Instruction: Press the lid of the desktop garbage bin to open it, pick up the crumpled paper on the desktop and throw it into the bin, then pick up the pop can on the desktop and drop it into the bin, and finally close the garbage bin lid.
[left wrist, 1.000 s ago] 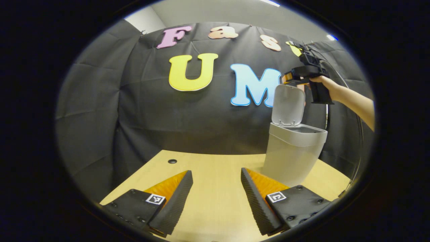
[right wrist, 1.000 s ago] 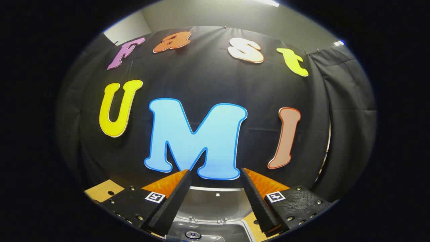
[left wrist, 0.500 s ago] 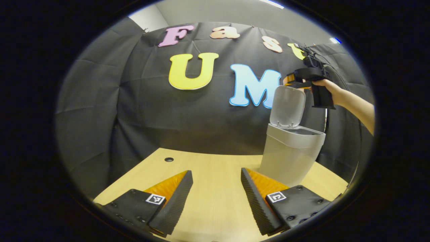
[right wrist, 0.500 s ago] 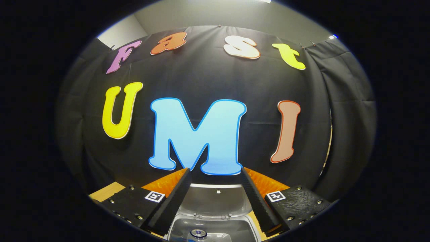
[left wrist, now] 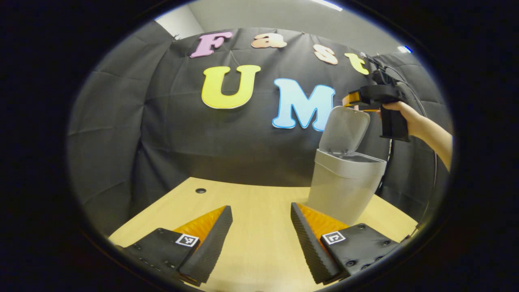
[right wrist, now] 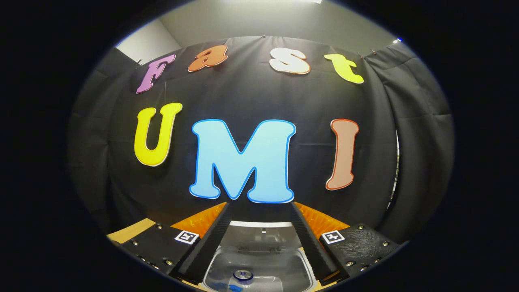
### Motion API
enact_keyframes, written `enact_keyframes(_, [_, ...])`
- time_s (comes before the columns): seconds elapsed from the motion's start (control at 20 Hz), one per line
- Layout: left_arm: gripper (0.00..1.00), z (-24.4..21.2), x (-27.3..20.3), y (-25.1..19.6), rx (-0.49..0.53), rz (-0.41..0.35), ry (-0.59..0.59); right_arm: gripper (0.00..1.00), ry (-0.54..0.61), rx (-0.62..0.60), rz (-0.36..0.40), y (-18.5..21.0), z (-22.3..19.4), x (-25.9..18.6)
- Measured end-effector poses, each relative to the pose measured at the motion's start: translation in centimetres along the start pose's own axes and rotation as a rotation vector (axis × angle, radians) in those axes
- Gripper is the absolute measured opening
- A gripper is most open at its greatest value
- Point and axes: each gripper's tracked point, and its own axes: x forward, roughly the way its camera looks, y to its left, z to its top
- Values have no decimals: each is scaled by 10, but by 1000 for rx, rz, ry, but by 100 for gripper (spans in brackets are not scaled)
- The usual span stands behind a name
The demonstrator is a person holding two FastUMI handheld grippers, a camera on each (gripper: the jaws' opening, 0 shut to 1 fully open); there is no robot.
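Grey plastic, the tall desktop garbage bin (left wrist: 344,184) stands near the far right corner of the light wooden table (left wrist: 251,202), its flat hinged lid (left wrist: 344,129) raised and leaning over the opening. Above and just behind that lid, a hand (left wrist: 399,111) holds the right gripper (left wrist: 352,101); in the right gripper view its fingers stand apart, empty, over the open bin, where the round top of a pop can (right wrist: 243,275) lies at the bottom. The left gripper (left wrist: 259,239) hovers low over bare table, jaws spread wide and holding nothing.
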Motion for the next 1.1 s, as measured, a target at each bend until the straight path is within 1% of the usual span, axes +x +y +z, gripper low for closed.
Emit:
enact_keyframes(0.2, [96,-1,-3,-14,15,-24,-1,95,18,44,22,-1,-10,-13])
enact_keyframes(0.5, [94,-3,-5,-20,23,-43,7,95,69,37,25,3,-39,-32])
enact_keyframes(0.55, [96,-3,-5,-21,27,-46,9,95,82,38,25,5,-45,-33])
enact_keyframes(0.6, [94,-4,-5,-20,29,-47,9,95,103,40,27,6,-55,-33])
enact_keyframes(0.65, [96,-4,-4,-20,30,-49,9,95,121,40,28,6,-63,-34])
enact_keyframes(0.7, [95,-4,-5,-20,31,-49,10,95,143,37,28,6,-71,-34])
enact_keyframes(0.9, [94,-6,-3,-16,36,-45,16,95,205,33,8,5,-107,-30])
enact_keyframes(1.1, [94,-7,0,-10,42,-39,23,95,211,42,10,6,-129,-25])
